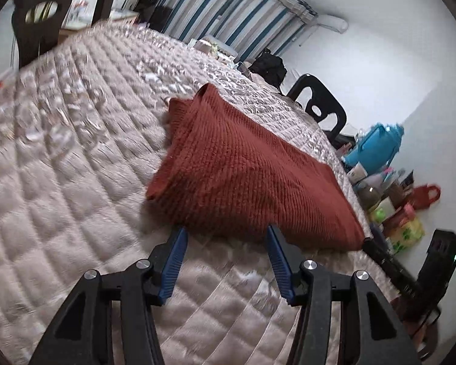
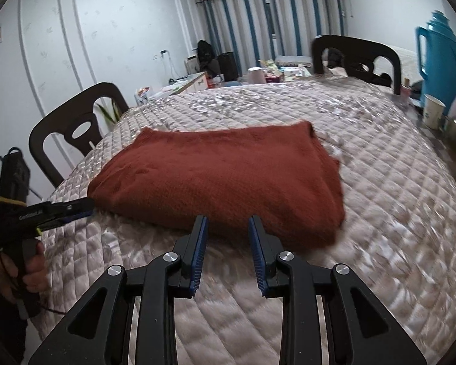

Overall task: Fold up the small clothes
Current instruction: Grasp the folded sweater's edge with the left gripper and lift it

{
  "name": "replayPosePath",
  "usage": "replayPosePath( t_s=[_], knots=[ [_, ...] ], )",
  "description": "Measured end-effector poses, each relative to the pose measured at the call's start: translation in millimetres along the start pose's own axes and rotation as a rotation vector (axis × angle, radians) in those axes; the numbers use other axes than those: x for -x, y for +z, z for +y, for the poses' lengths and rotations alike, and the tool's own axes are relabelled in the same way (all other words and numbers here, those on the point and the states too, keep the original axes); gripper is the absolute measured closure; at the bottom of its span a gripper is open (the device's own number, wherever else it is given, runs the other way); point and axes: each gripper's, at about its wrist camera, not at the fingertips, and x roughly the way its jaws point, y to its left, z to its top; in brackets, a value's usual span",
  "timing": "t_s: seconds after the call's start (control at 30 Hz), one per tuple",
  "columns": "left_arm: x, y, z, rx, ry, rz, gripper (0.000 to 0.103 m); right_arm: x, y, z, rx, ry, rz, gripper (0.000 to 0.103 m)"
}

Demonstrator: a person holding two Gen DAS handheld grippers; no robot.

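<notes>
A rust-red knitted garment [image 1: 243,170] [image 2: 222,176] lies folded into a flat rectangle on the quilted beige cover [image 1: 60,167] [image 2: 395,213]. My left gripper [image 1: 226,232] is open, its blue pads [image 1: 174,261] just short of the garment's near edge, and nothing sits between them. In the right wrist view the left gripper [image 2: 82,206], held by a hand [image 2: 12,270], points at the garment's near left corner. My right gripper [image 2: 227,222] is open with a narrower gap and stands at the middle of the near edge. In the left wrist view the right gripper [image 1: 377,251] reaches the garment's near right corner.
Dark chairs [image 2: 73,127] [image 2: 355,57] [image 1: 322,103] stand around the covered table. A blue thermos [image 2: 440,60] [image 1: 377,149], a paper cup [image 2: 433,111] and bottles and bags [image 1: 395,206] crowd the right side. Striped curtains [image 2: 273,21] hang at the back.
</notes>
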Motion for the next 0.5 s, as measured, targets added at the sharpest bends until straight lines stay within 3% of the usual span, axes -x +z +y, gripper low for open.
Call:
replayPosePath(
  t_s=[0.27,0.5],
  knots=[
    [-9,8,7,0.115,-0.059,-0.048,0.047,-41,33,47,0.147,-0.004,-0.022,0.074],
    [-9,12,17,0.166,-0.075,-0.089,0.049,-106,37,71,0.312,-0.171,0.07,0.076]
  ],
)
